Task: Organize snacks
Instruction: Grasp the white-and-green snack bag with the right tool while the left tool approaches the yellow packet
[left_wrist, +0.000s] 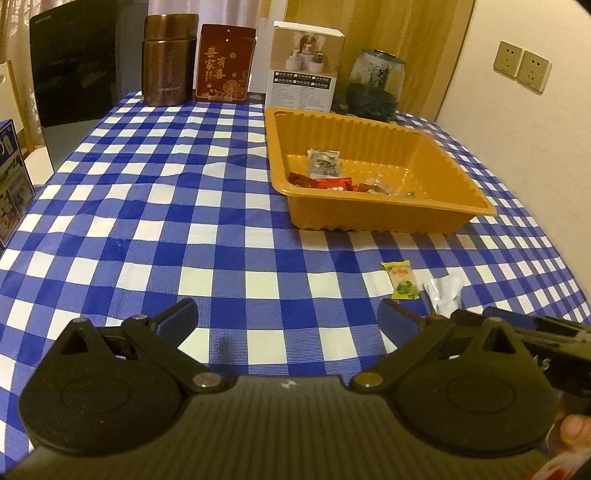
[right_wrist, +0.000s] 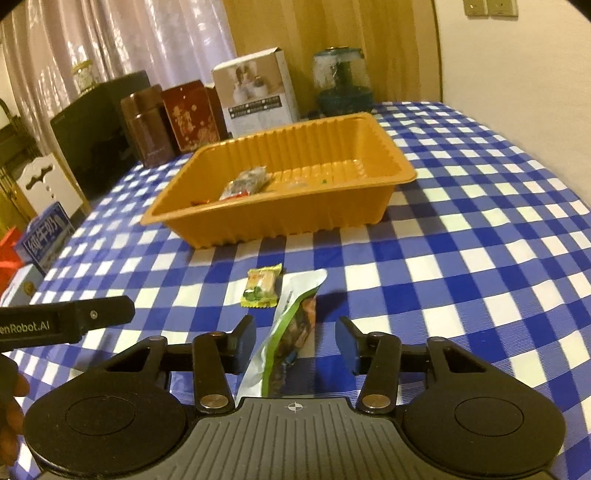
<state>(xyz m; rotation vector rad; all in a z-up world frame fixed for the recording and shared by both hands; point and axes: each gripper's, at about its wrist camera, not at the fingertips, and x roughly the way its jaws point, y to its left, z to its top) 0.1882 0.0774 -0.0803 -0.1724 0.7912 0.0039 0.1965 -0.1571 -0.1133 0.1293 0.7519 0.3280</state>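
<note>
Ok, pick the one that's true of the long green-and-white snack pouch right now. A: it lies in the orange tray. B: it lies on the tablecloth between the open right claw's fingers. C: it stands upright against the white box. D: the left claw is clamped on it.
B: the green-and-white pouch lies flat on the checked tablecloth, between the spread fingers of the right claw, outside the orange tray.

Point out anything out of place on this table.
Two snacks lie loose on the checkered cloth, outside the orange tray: a small yellow-green packet and a long green-and-white pouch between the right gripper's open fingers.
</note>
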